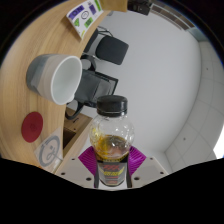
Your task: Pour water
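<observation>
A small clear bottle (111, 135) with a black cap and yellowish liquid in it sits between my fingers. My gripper (112, 163) is shut on the bottle, both magenta pads (86, 158) pressing its sides. The bottle is held upright, lifted off the wooden table (25, 95). A grey cup with a white inside (58, 76) lies tilted toward me on the table, beyond the bottle and to its left.
A red round coaster (33, 124) and a pale round lid (46, 151) lie on the table near the fingers. A black office chair (108, 52) stands past the table's edge on a grey floor. A green and white box (83, 14) sits at the table's far end.
</observation>
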`<action>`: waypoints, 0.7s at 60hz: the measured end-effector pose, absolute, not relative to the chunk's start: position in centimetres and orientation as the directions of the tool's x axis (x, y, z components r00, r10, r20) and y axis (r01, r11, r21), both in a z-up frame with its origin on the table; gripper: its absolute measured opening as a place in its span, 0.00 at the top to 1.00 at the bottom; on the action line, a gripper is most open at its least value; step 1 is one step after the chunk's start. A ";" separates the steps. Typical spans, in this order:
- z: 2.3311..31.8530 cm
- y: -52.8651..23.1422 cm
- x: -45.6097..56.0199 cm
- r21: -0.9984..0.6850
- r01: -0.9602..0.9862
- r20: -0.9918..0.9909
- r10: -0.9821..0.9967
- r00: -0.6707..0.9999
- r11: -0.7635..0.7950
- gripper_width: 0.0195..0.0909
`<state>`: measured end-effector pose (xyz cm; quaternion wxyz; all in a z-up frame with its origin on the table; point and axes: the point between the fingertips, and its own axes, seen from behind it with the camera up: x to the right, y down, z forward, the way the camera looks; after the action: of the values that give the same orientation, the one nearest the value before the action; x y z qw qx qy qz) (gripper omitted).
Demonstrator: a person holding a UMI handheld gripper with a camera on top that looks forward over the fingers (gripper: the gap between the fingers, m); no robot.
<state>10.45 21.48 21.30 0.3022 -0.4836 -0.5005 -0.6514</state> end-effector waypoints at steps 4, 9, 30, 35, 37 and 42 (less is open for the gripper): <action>19.9 22.4 9.9 0.490 0.824 0.871 0.124 -0.475 -0.285 0.76; 18.5 22.9 10.0 0.580 0.772 0.814 0.163 -0.557 -0.258 0.76; 17.2 22.6 9.4 0.304 0.930 0.942 0.210 -0.262 -0.205 0.76; 18.2 21.7 9.2 -0.017 0.974 0.977 0.205 0.065 -0.228 0.76; 18.9 21.4 8.9 -0.152 0.962 0.960 0.197 0.198 -0.227 0.76; 20.3 20.9 9.0 -0.426 0.875 0.861 0.195 0.470 -0.232 0.75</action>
<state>9.00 20.92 20.28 0.4898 -0.7038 -0.3799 -0.3470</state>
